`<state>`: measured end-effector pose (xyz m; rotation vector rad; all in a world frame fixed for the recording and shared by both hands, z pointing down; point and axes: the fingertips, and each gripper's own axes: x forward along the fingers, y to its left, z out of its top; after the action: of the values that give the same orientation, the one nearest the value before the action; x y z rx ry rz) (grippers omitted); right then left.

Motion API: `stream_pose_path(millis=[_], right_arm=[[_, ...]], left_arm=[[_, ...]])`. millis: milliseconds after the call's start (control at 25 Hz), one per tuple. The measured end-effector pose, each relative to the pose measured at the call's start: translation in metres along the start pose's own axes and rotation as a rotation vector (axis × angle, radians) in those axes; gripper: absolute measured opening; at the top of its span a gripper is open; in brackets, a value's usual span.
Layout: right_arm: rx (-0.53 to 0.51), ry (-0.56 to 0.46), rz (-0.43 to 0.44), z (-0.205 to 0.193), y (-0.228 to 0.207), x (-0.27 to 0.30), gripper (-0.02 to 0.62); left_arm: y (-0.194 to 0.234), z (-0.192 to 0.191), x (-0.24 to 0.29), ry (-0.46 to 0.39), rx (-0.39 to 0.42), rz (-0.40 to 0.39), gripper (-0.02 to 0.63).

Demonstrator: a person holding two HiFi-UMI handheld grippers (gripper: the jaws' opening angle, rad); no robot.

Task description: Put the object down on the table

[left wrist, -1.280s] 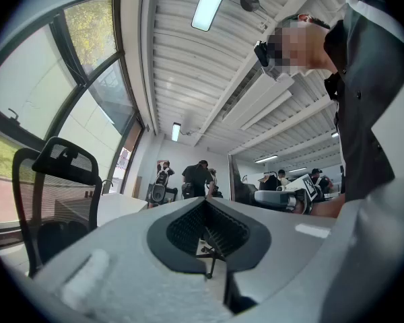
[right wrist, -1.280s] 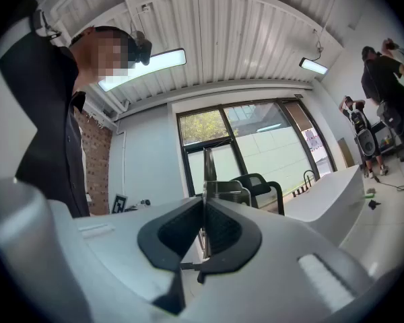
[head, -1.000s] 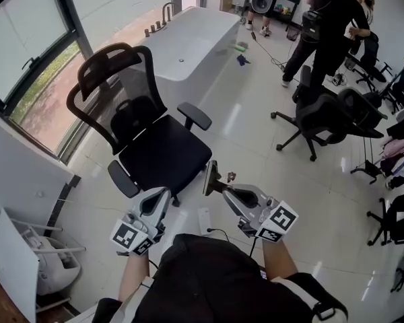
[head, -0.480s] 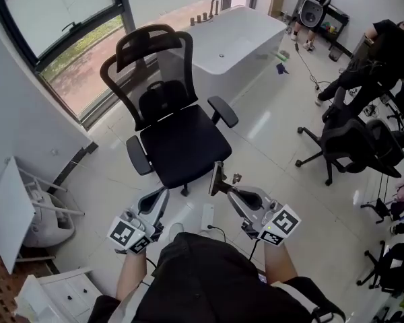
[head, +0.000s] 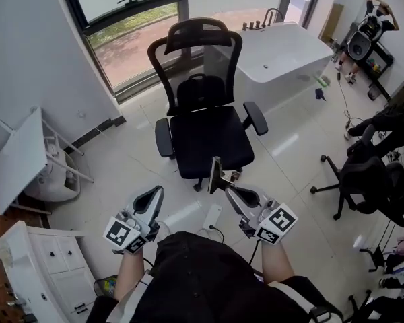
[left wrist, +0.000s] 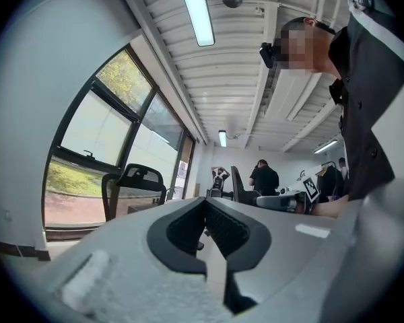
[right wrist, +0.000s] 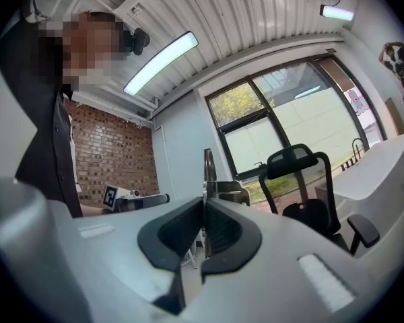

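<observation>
Pinching a thin, flat, dark grey metal piece [head: 215,174] by its lower end, the right gripper [head: 223,187] carries it upright in the air in front of the person. The right gripper view shows the two jaws closed hard on the strip, which rises above them with a small silvery bracket part beside it. The left gripper [head: 154,194] holds nothing: its jaws are pressed together at the tips with only a hollow between the black pads behind them. It hangs level, beside the right gripper but apart from it.

As for progress, I judge the task barely begun. The metal piece is off any surface, over the pale glossy tiled floor [head: 121,173], and ahead of it stands only a black mesh-backed office chair [head: 209,136], with a white bathtub [head: 283,52] beyond. No table top lies under or near the right gripper. A white flat panel [head: 17,160] leans at the left, and I cannot tell whether it is a table. A white cabinet with drawers [head: 47,261] sits further down that side.

What remains is everything that counts: reaching a table, lowering the piece onto it, and spreading the jaws to let go.
</observation>
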<state>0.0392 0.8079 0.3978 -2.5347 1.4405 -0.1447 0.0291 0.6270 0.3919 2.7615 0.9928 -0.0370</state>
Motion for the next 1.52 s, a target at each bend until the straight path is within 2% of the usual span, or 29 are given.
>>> stream_pose_path(millis=[320,560,800,1080,1320,1520], right_arm=[[-0.006,0.009,0.180,0.001,0.031,0.056,0.009],[0.019,0.027,0.297,-0.005,0.063,0.112,0.009],[0.011,0.060,0.413,-0.013,0.096,0.170,0.009],[0.039,0.096,0.557,-0.028,0.135,0.240,0.009],[0.045,0.182,0.647,-0.061,0.170,0.285,0.009],[0.028,0.203,0.700,-0.069,0.198,0.323,0.009]], left_arm=[[0.021,0.009,-0.050,-0.038,0.020,0.138,-0.002],[0.065,0.021,-0.104,-0.065,0.008,0.284,-0.002],[0.092,0.031,-0.147,-0.074,0.022,0.361,-0.002],[0.129,0.042,-0.211,-0.079,0.032,0.517,-0.002],[0.154,0.036,-0.255,-0.087,0.016,0.596,-0.002],[0.180,0.045,-0.294,-0.130,0.025,0.653,-0.002]])
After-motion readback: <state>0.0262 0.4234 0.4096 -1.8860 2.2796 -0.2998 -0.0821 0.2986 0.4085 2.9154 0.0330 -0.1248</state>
